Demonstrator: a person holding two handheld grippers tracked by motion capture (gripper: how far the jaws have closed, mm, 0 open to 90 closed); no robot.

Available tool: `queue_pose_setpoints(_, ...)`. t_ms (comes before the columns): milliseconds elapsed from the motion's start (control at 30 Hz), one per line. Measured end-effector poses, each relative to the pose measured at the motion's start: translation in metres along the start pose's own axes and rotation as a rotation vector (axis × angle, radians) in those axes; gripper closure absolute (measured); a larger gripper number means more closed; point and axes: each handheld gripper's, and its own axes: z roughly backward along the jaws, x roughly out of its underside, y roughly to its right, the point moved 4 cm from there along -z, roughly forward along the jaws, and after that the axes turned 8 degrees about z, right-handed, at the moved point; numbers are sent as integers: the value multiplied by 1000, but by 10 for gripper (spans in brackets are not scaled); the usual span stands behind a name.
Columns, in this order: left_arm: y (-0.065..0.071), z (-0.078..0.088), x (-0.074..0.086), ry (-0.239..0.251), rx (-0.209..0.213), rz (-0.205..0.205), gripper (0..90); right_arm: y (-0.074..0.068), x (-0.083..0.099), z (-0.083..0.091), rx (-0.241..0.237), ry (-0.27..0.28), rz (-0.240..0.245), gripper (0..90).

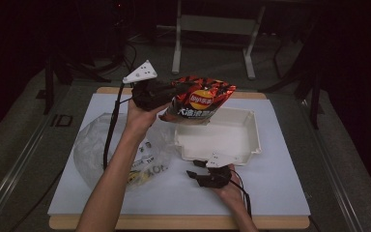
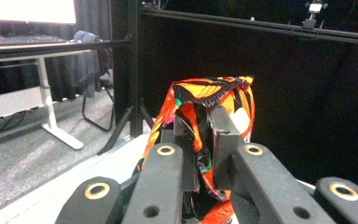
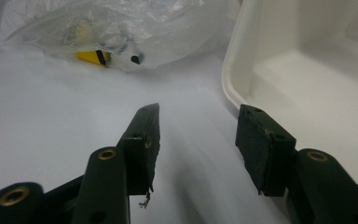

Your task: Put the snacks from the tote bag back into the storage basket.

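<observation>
Black jaws of my left tongs (image 2: 200, 135) stand closest to the lens in the left gripper view, pressed together on a fold of the chip bag (image 2: 205, 105), so this pair is clamped on it. From the high view, my left tongs (image 1: 171, 94) hold that bag (image 1: 200, 99) in the air above the far left corner of the white tray (image 1: 251, 140), clear of the table (image 1: 280, 193). Right tongs (image 1: 196, 170) rest low on the table just in front of the tray's near edge, jaws apart with nothing between them; the right gripper view shows the same gap (image 3: 198, 135) and the tray's rim (image 3: 230, 79) just beside one jaw. Progress, as I judge it: the bag is lifted and brought over the tray, so pick-up and carry look done; lowering it into the tray and letting go are left. A clear plastic bag (image 1: 106, 150) lies crumpled on the table to the left of the tray, with something yellow inside (image 3: 91, 56). Appearance of the chip bag: glossy foil in red, orange and black, a round yellow logo on its face, white lettering beneath, a crimped seam along the top, puffed and somewhat creased, hanging tilted from the grip at its left end.
</observation>
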Motion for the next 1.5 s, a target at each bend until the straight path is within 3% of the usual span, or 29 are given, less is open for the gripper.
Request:
queue_pose_setpoints(367,-4,-14,3,-2,-2,20,850,-2,0,0,4,-1,21,495)
queue_pose_setpoints(933,-10,-39,5,-9,7,43,852,-2,0,0,-5,-2,15,496)
queue_pose_setpoints(1300,-22,-66,19,-27,16,88,854,-3,0,0,-2,-1,18,495)
queue_pose_setpoints(1500,-21,-79,26,-47,25,89,854,-2,0,0,-1,-2,23,495)
